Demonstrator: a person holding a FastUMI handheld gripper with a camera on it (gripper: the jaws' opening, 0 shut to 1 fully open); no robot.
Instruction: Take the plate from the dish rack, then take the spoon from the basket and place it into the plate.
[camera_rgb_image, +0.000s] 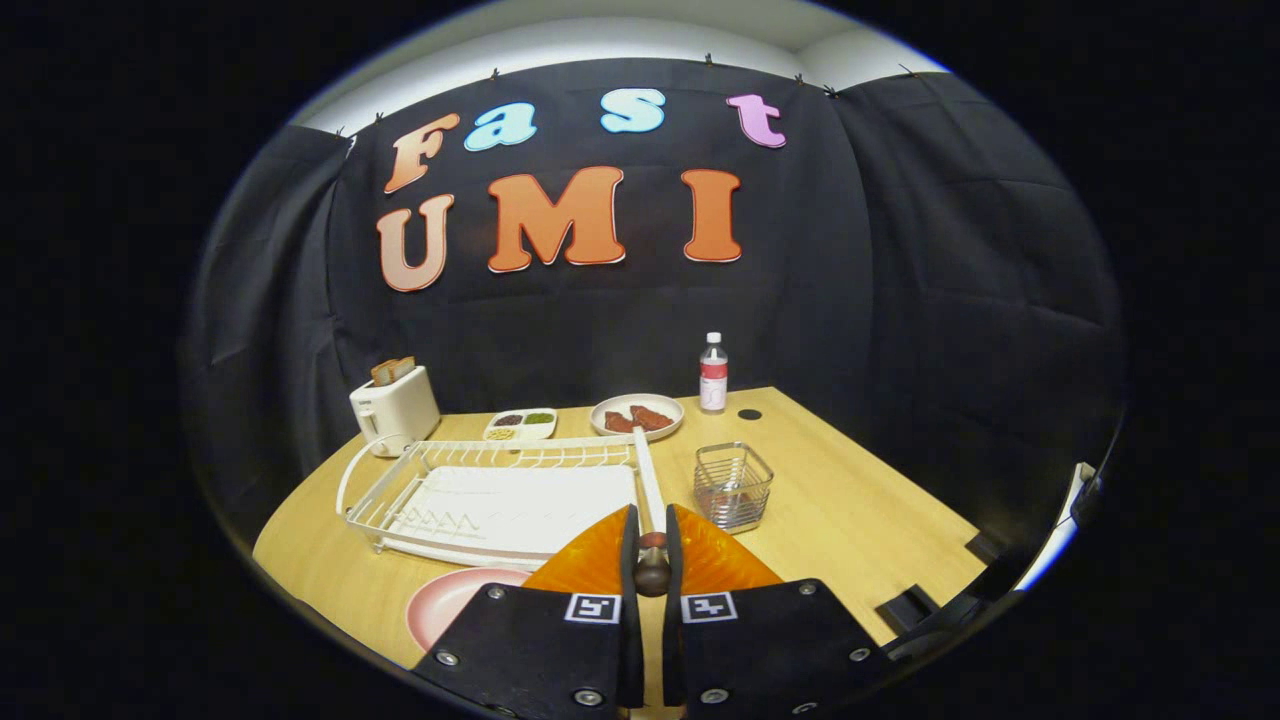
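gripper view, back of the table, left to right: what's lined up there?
toaster → small tray of seeds → plate of meat → water bottle. Nearer, the gripper holds a spoon between its fingers, its handle pinched from both sides.

Gripper (651, 545): fingers nearly closed on the dark wooden handle end of a spoon (652, 570), which is pinched between both pads; its bowl cannot be made out. Pink plate (450, 603) lies flat on the wooden table (860, 500), just left of the fingers and in front of the white dish rack (500, 495). Wire basket (733, 486) stands right of the rack, just ahead of the fingers; contents unclear, possibly something reddish at the bottom. Further back: white toaster (394, 408) with bread in the slots, a divided dish (521, 424) of condiments, a plate of meat (637, 415), a water bottle (713, 373).
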